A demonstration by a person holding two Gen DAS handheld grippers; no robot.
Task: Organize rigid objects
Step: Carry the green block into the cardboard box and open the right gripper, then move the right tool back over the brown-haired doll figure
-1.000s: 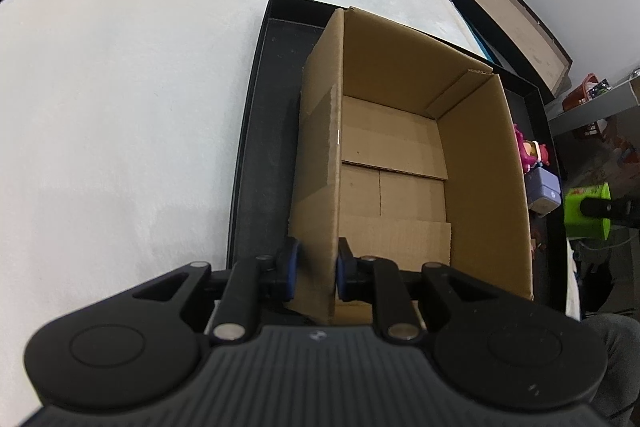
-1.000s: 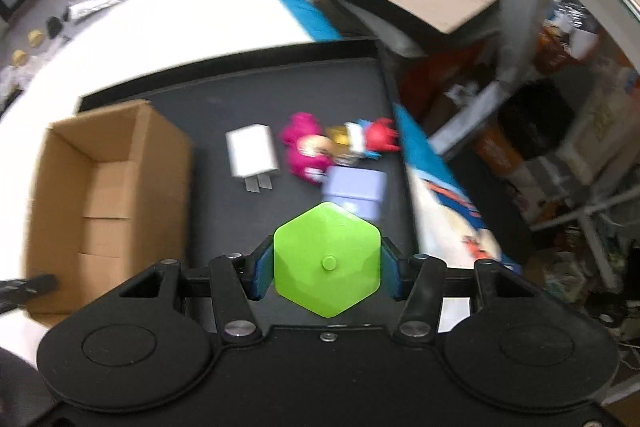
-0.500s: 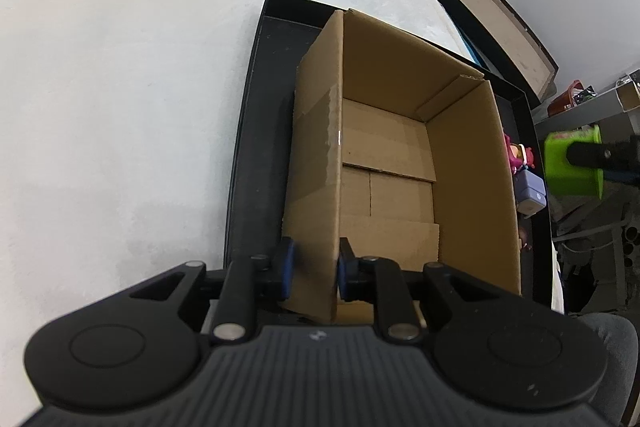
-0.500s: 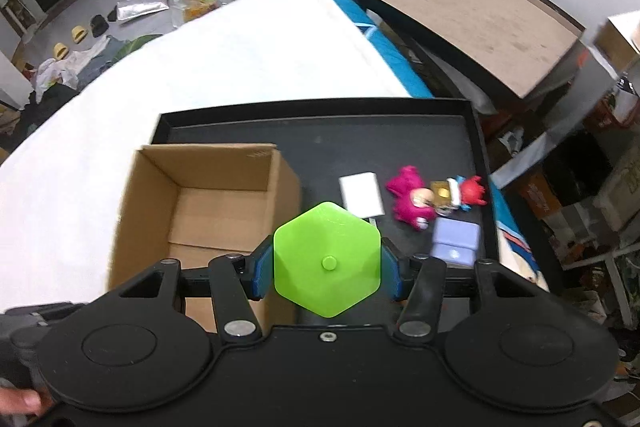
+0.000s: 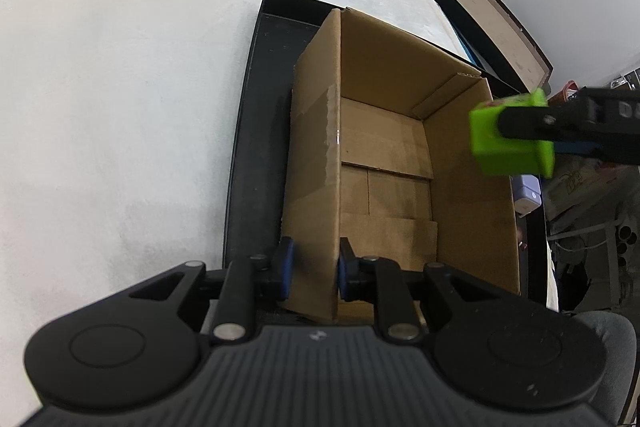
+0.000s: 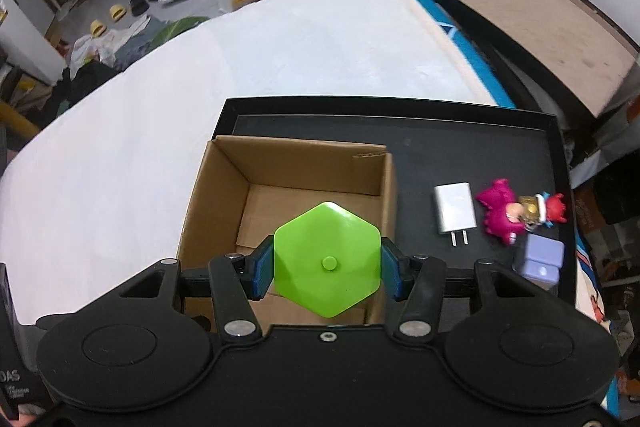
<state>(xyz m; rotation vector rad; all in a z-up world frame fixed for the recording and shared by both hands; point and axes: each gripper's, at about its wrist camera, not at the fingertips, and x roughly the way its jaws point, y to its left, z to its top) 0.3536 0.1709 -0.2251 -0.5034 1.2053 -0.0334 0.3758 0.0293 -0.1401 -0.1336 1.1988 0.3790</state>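
Note:
An open cardboard box (image 5: 384, 163) (image 6: 280, 187) stands in a black tray (image 5: 256, 147) (image 6: 480, 147) on a white surface. My left gripper (image 5: 312, 267) is shut on the box's near left wall, one blue pad on each side. My right gripper (image 6: 327, 269) is shut on a lime-green hexagonal block (image 6: 326, 259) (image 5: 508, 143) and holds it in the air over the box's right wall. Beside the box in the tray lie a white charger (image 6: 455, 213), a pink and red toy figure (image 6: 508, 213) and a lilac cube (image 6: 540, 259) (image 5: 527, 193).
A second tray with a brown inside (image 6: 540, 27) (image 5: 492, 23) lies beyond the far right corner. The white surface (image 5: 120, 87) spreads wide to the left. Shoes, bags and clutter (image 6: 120, 15) cover the floor behind. A person's trouser leg (image 5: 600, 335) shows at lower right.
My right gripper has carried the green block leftward from over the tray's right part to above the box. My left gripper has kept its hold on the box wall and stayed put.

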